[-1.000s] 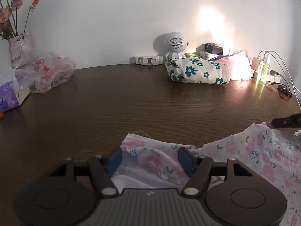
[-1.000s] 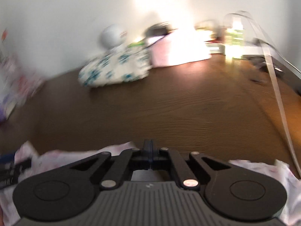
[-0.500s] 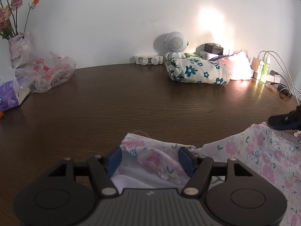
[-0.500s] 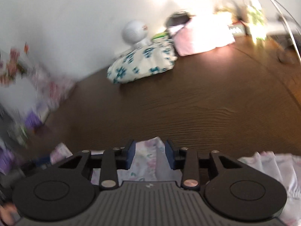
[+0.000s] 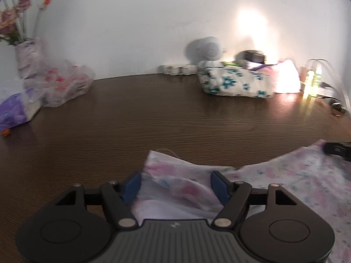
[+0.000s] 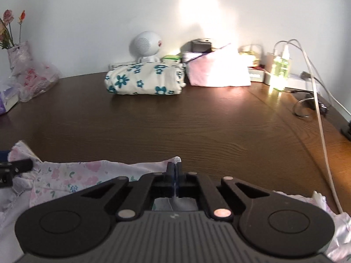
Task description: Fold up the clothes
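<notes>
Your right gripper [image 6: 173,173] has its fingers pinched together on the hem of the pink floral garment [image 6: 72,176]; your left gripper [image 5: 175,185] is spreading its fingers with a fold of that same cloth between them.

On the right, the two fingers meet with only a sliver of fabric edge caught between the pads, right at the garment's far corner. On the left, the blue pads [image 5: 131,186] stand wide apart and are opening further; a loose ridge of the garment [image 5: 182,184] lies between them, and I can't tell whether either pad still touches it. The garment lies crumpled along the near edge of the brown bench [image 6: 186,118], well apart from the folded blue-flowered bundle [image 6: 144,79] by the far wall.
</notes>
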Demonstrator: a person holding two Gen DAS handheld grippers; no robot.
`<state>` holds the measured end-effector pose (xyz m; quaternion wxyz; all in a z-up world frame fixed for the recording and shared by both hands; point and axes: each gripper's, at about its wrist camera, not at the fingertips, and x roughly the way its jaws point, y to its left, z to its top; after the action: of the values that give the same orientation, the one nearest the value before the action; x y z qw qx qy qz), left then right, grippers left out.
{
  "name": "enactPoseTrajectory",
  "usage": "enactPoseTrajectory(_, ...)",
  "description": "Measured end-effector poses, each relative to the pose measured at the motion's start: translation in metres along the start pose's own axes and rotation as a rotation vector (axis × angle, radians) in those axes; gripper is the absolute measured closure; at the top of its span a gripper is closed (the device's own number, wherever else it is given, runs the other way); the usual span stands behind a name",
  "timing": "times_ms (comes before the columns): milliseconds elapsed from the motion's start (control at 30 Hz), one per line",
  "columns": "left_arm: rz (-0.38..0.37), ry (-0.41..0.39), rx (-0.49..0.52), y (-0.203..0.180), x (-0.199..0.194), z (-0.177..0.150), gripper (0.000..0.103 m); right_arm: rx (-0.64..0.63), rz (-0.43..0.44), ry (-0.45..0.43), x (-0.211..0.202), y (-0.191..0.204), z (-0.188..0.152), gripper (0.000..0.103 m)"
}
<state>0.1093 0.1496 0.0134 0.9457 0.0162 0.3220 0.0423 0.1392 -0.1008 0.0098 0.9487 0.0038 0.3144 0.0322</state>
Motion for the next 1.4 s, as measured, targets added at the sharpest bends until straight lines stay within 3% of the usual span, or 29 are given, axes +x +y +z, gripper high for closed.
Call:
enactPoseTrajectory(100,0.07,0.013,0.002,-0.006,-0.004,0.001,0.03,-0.032,-0.017,-0.007,-0.003,0.005,-0.005,0.102)
enactPoseTrajectory(200,0.075,0.018,0.033,-0.011,-0.015,0.012,0.038,-0.032,0.007,0.011,-0.009,0.004,-0.002,0.101)
enactPoseTrajectory(333,-0.059,0.01,0.066,-0.021,-0.032,0.031,0.037,-0.026,0.119,-0.026,-0.024,0.003,0.013,0.1)
enactPoseTrajectory(400,-0.13,0.042,0.111,-0.034,-0.03,0.036,0.037,-0.059,0.21,0.011,-0.018,0.013,0.016,0.1)
enactPoseTrajectory(467,-0.149,0.081,0.165,-0.05,-0.02,0.031,0.043,-0.09,0.21,0.052,-0.006,0.024,0.013,0.101)
enactPoseTrajectory(533,-0.118,0.119,0.194,-0.058,-0.008,0.025,0.058,-0.085,0.189,0.086,0.006,0.027,0.009,0.101)
enactPoseTrajectory(567,-0.109,0.123,0.194,-0.058,-0.005,0.022,0.058,-0.072,0.186,0.079,0.008,0.025,0.007,0.101)
enactPoseTrajectory(667,-0.103,0.089,0.179,-0.05,-0.004,0.017,0.049,-0.079,0.143,0.074,0.009,0.02,0.006,0.102)
enactPoseTrajectory(733,-0.091,0.067,0.182,-0.045,-0.002,0.013,0.034,-0.03,0.098,0.072,0.011,0.01,0.008,0.102)
enactPoseTrajectory(767,-0.092,0.063,0.172,-0.043,-0.001,0.012,0.032,0.009,0.085,0.073,0.012,0.003,0.009,0.102)
enactPoseTrajectory(900,-0.114,0.067,0.088,-0.031,0.008,0.015,0.032,0.08,0.072,0.081,0.015,-0.012,0.01,0.103)
enactPoseTrajectory(1000,-0.093,0.057,0.084,-0.033,0.012,0.02,0.032,0.106,-0.058,0.057,0.018,-0.021,0.01,0.102)
enactPoseTrajectory(1067,-0.103,0.062,0.083,-0.033,0.011,0.027,0.042,0.166,-0.022,0.065,0.008,-0.035,0.015,0.101)
enactPoseTrajectory(1133,-0.168,0.045,0.022,-0.021,-0.005,0.036,0.058,0.203,0.008,0.017,-0.024,-0.044,0.023,0.101)
enactPoseTrajectory(1200,-0.262,-0.009,-0.06,-0.004,-0.037,0.048,0.057,0.187,0.033,-0.022,-0.059,-0.047,0.031,0.098)
enactPoseTrajectory(1267,-0.349,-0.06,-0.075,0.009,-0.078,0.057,0.055,0.146,0.064,-0.045,-0.094,-0.049,0.039,0.094)
enactPoseTrajectory(1333,-0.407,-0.076,-0.005,0.011,-0.119,0.058,0.046,0.091,0.134,-0.021,-0.12,-0.046,0.035,0.089)
enactPoseTrajectory(1400,-0.445,-0.071,0.133,0.004,-0.158,0.045,0.041,0.02,0.192,0.0,-0.143,-0.038,0.019,0.089)
